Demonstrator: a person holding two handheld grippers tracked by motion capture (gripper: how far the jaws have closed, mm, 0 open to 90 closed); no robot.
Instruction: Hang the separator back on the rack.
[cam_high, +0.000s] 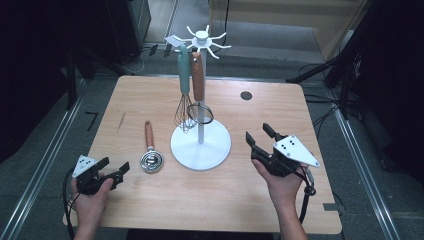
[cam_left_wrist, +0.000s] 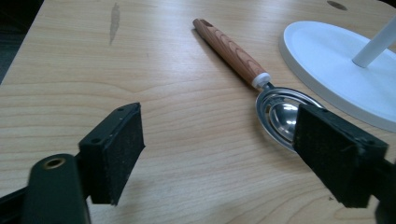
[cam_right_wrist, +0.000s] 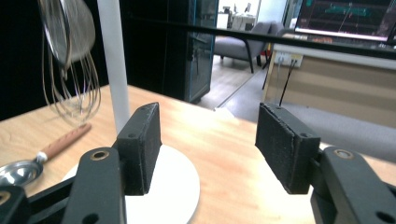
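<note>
While the left tool (cam_high: 111, 171) rests spread and empty near the table (cam_high: 150, 210) edge, the scoop (cam_high: 150, 154) lies flat just beside it, handle pointing away. Further right stands the white rack (cam_high: 201, 145) with a whisk (cam_high: 186, 107) hanging. The right tool (cam_high: 261, 136) is spread, empty. A careless reach could knock the scoop against the rack base.

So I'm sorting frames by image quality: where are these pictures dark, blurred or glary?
High view: the table is evenly lit, the surrounding floor falls near black, and detail is soft. Left gripper view: the scoop carries bright glints, and the near jaws are slightly soft. Right gripper view: the whisk is blurred, the left background is black, and the monitor glows.
</note>
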